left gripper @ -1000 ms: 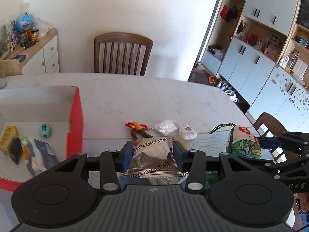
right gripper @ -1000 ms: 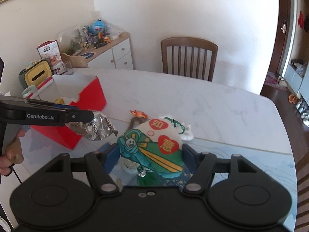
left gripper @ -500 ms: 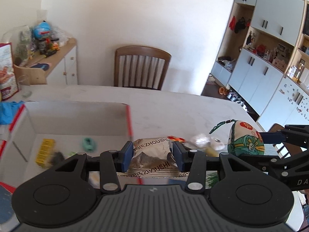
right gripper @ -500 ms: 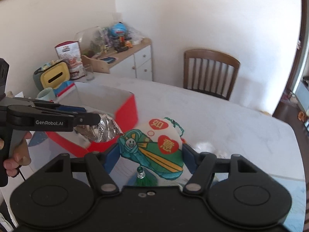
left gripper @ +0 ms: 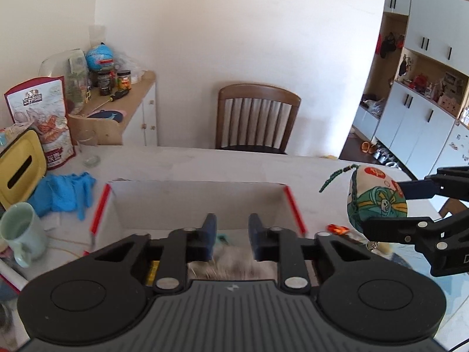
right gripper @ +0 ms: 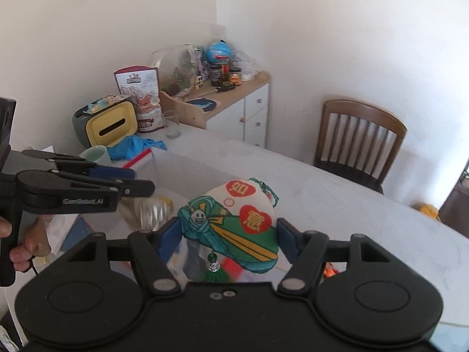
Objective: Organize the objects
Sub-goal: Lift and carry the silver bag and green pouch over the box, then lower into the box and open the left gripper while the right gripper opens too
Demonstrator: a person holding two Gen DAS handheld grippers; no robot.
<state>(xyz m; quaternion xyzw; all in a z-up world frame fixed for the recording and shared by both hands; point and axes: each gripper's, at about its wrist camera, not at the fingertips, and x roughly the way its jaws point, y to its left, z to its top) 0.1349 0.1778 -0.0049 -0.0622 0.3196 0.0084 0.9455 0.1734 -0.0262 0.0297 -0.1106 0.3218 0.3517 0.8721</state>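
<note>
Left gripper [left gripper: 229,236] hangs over the open red-edged box [left gripper: 193,196] on the bench [left gripper: 293,170]. Its jaws have just been closing and now stand narrowly apart with nothing between them. The silver snack bag [left gripper: 234,267] shows blurred below them, inside the box; whether it has come to rest cannot be told. In the right wrist view the same bag [right gripper: 146,209] sits under the left gripper [right gripper: 140,182], a hand [right gripper: 20,249] on the handle.

Right gripper [right gripper: 224,234]: jaws clamped on the green and white embroidered pouch [right gripper: 231,223], held in the air beside the box's right wall, tassel [right gripper: 215,272] dangling underneath. From the left wrist view the pouch [left gripper: 376,202] hangs just past the box's right corner.

Beside the box on the left: blue gloves [left gripper: 63,193], pale green mug [left gripper: 20,231], yellow tissue box [left gripper: 20,164]. Small orange item [left gripper: 337,228] on the bench near the pouch.
</note>
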